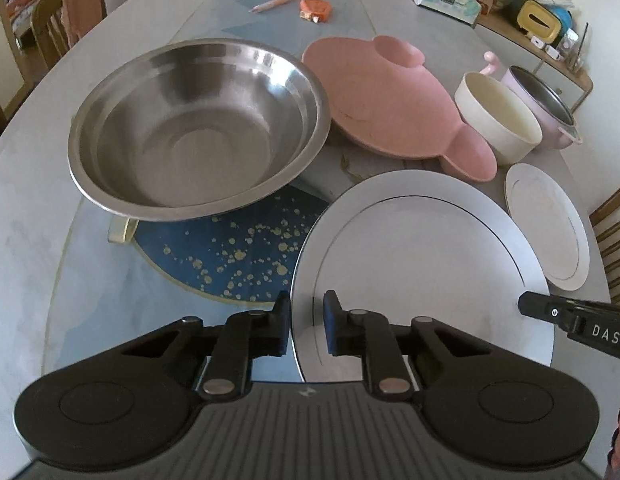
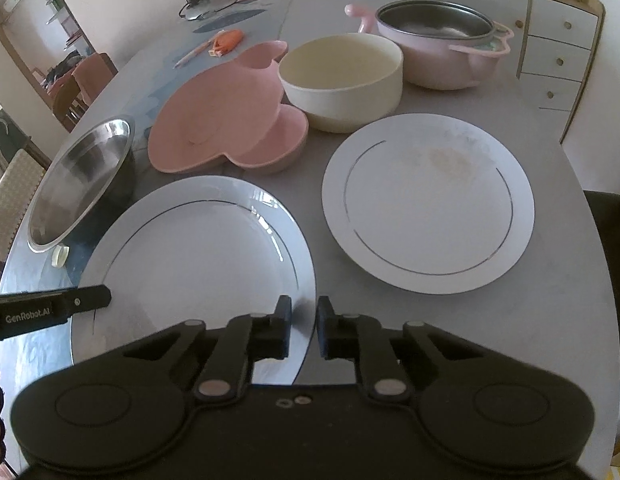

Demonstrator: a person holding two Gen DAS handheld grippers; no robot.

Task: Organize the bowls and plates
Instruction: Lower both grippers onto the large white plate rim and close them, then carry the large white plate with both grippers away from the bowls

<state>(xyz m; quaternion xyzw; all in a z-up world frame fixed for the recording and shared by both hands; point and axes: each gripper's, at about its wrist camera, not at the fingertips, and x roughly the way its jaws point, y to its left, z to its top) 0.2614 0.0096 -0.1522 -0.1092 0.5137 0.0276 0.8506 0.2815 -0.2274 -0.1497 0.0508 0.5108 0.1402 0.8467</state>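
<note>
A: The large round white plate with a thin dark ring [image 1: 422,264], the near one, sits flat on the grey table [image 1: 26,240], and both claws are at its near rim. Left gripper [image 1: 307,322]: one finger outside the plate's left edge, the other over the plate, the rim in the narrow gap between them.

B: Clamped?

A: I cannot tell; the pads look close to the rim but contact is not clear. Same with the right gripper [image 2: 304,326], straddling that plate's right edge [image 2: 198,256], fingers narrowly parted, grip uncertain.

B: And around that plate?

A: Just right of it, a second round white plate with the same ring [image 2: 428,204], apart from it, faintly stained. Left of it, a wide stainless steel bowl [image 1: 198,124] resting over a blue speckled mat [image 1: 238,252]. Beyond the near plate, a pink mouse-shaped plastic dish [image 1: 386,100], and touching that dish's right ear a cream round bowl [image 2: 342,80]. Farther behind stands a pale pink pot with a metal lining [image 2: 438,48].
</note>
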